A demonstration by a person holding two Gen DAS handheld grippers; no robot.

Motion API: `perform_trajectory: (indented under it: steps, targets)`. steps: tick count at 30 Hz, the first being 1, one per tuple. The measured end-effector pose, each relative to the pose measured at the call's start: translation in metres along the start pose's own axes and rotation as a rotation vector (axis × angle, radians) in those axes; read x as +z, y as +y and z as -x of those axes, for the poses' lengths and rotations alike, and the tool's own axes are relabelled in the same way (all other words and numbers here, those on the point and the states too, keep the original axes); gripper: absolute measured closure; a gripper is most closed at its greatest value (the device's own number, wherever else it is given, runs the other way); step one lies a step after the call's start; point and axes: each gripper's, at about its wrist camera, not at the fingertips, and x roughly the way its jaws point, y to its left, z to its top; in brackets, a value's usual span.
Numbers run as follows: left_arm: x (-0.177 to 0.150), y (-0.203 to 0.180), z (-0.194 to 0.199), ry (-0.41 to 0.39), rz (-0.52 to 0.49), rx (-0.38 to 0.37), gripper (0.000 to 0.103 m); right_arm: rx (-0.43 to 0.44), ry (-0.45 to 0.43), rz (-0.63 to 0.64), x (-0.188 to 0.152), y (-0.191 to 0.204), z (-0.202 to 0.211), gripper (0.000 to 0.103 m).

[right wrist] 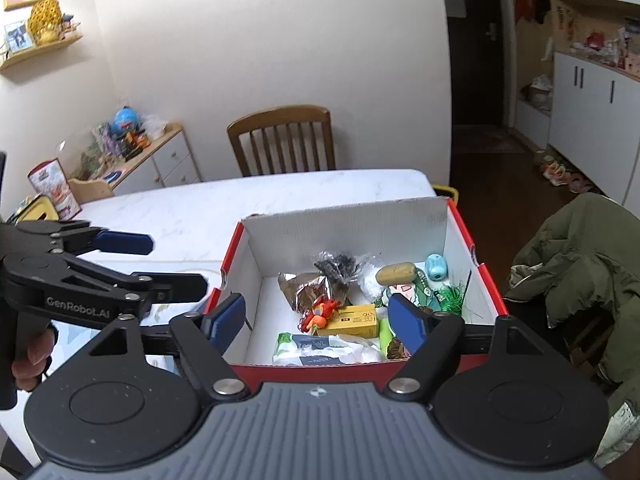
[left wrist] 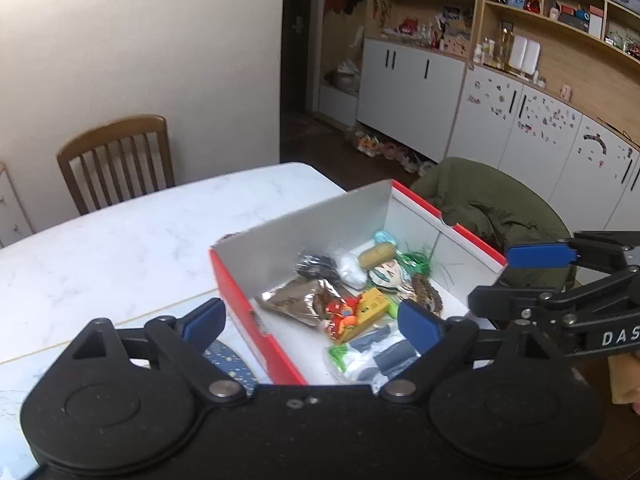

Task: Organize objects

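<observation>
Your left gripper (left wrist: 312,322) hovers over the near left corner of the red box (left wrist: 240,304), fingers spread wide and holding nothing: one blue pad (left wrist: 206,320) sits outside the left wall, above the table (left wrist: 120,248), and the other is over the contents. Your right gripper (right wrist: 318,322) is likewise spread wide and empty, straddling the box's near left region.

The box stands on the white marble table near its right edge, lid off, white inside. Its contents lie loose on the floor of the box:
- a yellow carton (right wrist: 354,320) near the centre, touching a red-orange toy figure (right wrist: 318,314);
- a crinkled foil packet (right wrist: 310,290) behind them;
- a tissue pack (right wrist: 320,350) against the near wall;
- a tan cylinder (right wrist: 398,274) and a light-blue object (right wrist: 436,267) toward the far right.

A wooden chair (right wrist: 282,140) stands at the table's far side. An olive jacket (right wrist: 580,256) hangs just beside the box's right wall.
</observation>
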Motion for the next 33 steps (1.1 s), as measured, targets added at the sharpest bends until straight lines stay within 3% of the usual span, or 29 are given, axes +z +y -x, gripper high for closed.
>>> perform_trajectory:
  steps: [9,18,25,33]
  targets:
    - [-0.011,0.01,0.027,-0.044,0.007,-0.038,0.001,-0.05,-0.048,-0.041,-0.011,0.015,0.021,0.018]
    - [-0.023,0.014,0.041,-0.052,0.016,-0.04,0.0,-0.071,-0.08,-0.077,-0.023,0.029,0.039,0.015]
    - [-0.029,0.013,0.049,-0.061,0.005,-0.081,0.0,-0.07,-0.104,-0.099,-0.028,0.035,0.049,0.004]
    - [-0.033,0.012,0.052,-0.063,0.002,-0.099,0.0,-0.076,-0.112,-0.111,-0.031,0.04,0.054,0.003]
